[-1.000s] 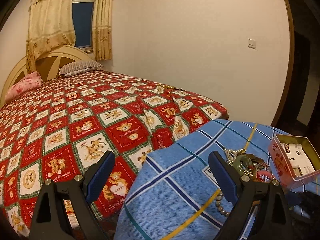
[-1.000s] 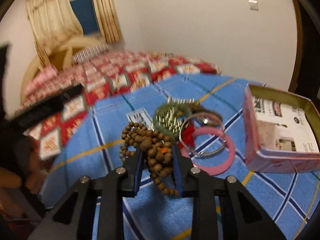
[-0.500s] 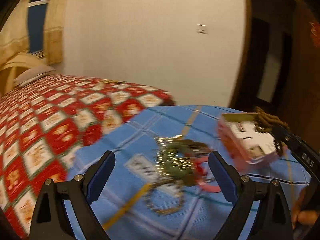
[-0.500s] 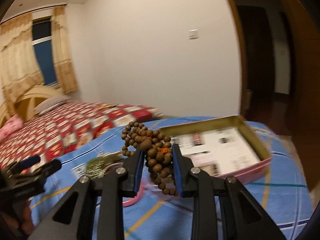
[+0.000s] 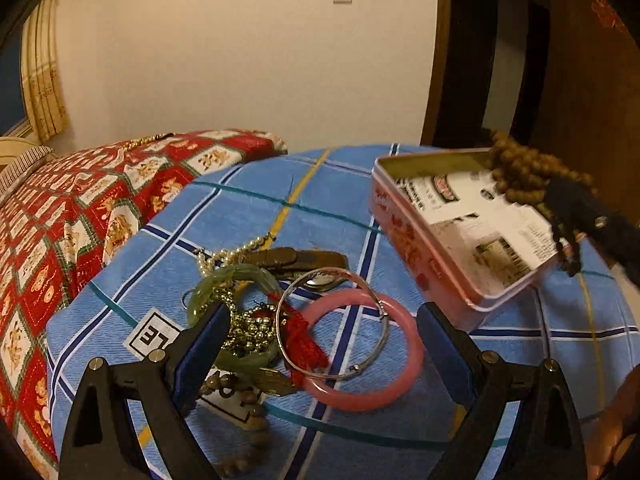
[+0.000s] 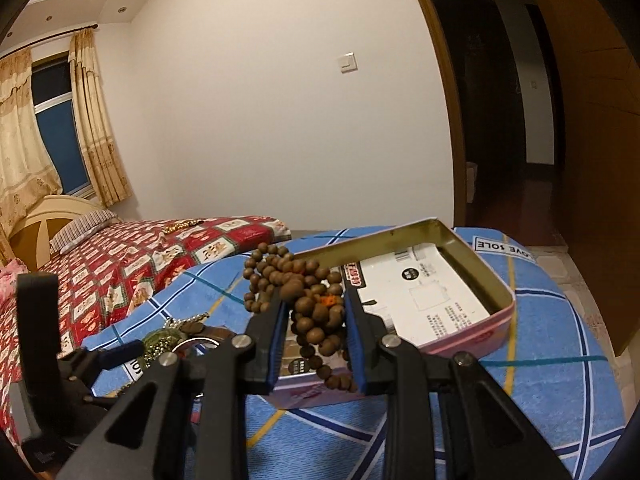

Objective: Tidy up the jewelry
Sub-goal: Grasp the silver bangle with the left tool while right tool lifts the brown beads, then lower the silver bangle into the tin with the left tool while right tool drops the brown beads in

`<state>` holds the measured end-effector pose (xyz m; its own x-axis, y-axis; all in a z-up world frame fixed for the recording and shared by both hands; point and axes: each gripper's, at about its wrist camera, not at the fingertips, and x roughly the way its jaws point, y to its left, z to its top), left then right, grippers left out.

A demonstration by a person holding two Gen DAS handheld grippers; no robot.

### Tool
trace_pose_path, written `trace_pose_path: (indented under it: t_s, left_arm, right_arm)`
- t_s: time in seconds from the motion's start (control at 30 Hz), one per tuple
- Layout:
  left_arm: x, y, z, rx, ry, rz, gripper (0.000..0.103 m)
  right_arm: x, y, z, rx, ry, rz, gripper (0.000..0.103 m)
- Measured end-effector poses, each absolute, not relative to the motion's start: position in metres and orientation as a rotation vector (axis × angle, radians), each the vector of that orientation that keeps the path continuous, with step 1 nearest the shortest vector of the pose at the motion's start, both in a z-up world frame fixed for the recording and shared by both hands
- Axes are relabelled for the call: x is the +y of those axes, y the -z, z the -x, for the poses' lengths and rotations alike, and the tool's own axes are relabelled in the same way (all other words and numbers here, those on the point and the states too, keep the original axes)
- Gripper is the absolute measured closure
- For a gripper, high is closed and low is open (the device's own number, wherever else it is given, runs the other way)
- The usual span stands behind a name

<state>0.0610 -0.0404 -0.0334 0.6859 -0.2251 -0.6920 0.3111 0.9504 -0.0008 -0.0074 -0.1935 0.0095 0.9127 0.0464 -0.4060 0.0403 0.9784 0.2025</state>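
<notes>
My left gripper [image 5: 320, 344] hangs wide open, holding nothing, above the jewelry pile [image 5: 256, 312] and pink bangle [image 5: 362, 344] on the blue checked cloth [image 5: 248, 216]. Farther right, my right gripper [image 6: 316, 344] is clamped on brown wooden beads [image 6: 304, 300] above the pink tin [image 6: 460, 280].

A bunch of brown wooden beads [image 6: 308, 304] hangs above the near wall of an open pink tin [image 6: 502, 312] with a printed paper in its bottom. Beside the tin lie a pink bangle [image 5: 400, 376], a thin silver bangle [image 5: 362, 367], a green bangle [image 5: 236, 276], a pearl strand [image 5: 236, 252] and gold bead chains [image 5: 250, 330].
</notes>
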Motion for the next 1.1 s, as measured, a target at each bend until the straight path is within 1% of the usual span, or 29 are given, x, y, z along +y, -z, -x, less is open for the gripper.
trace_pose_path:
  t_s: [0.07,0.2,0.23,0.27,0.3,0.33,0.47,0.67,0.73,0.97,1.1]
  left_arm:
    - [-0.044,0.041,-0.071,0.812,0.282,-0.139,0.009]
    - [-0.057,0.050,-0.075,0.841,0.238,-0.245,0.010]
    - [-0.060,0.051,-0.075,0.842,0.229,-0.270,0.018]
    - [-0.061,0.050,-0.073,0.832,0.236,-0.275,0.022]
    - [-0.060,0.050,-0.072,0.831,0.245,-0.269,0.032]
    - [-0.056,0.049,-0.072,0.831,0.249,-0.250,0.039]
    - [-0.035,0.041,-0.070,0.799,0.269,-0.125,0.039]
    - [-0.011,0.011,-0.036,0.566,0.312,0.018,0.039]
    - [-0.009,0.007,-0.029,0.524,0.327,0.035,0.039]
    - [-0.022,-0.009,-0.022,0.468,0.407,0.078,0.039]
    - [-0.053,-0.012,-0.028,0.464,0.447,0.034,0.039]
  right_arm:
    - [-0.196,-0.009,0.008,0.421,-0.003,-0.221,0.072]
    - [-0.201,-0.009,0.007,0.426,0.002,-0.243,0.072]
    - [-0.203,-0.008,0.007,0.429,0.003,-0.249,0.072]
    - [-0.204,-0.008,0.006,0.434,0.004,-0.255,0.072]
    - [-0.204,-0.007,0.005,0.438,0.004,-0.260,0.072]
    - [-0.205,-0.007,0.004,0.441,0.006,-0.263,0.072]
    - [-0.207,-0.008,0.005,0.433,0.011,-0.263,0.072]
    - [-0.208,-0.010,0.006,0.421,0.013,-0.263,0.072]
    - [-0.208,-0.011,0.008,0.411,0.014,-0.261,0.072]
    - [-0.216,-0.023,0.014,0.347,0.083,-0.212,0.072]
    - [-0.242,-0.027,0.010,0.316,0.166,-0.188,0.072]
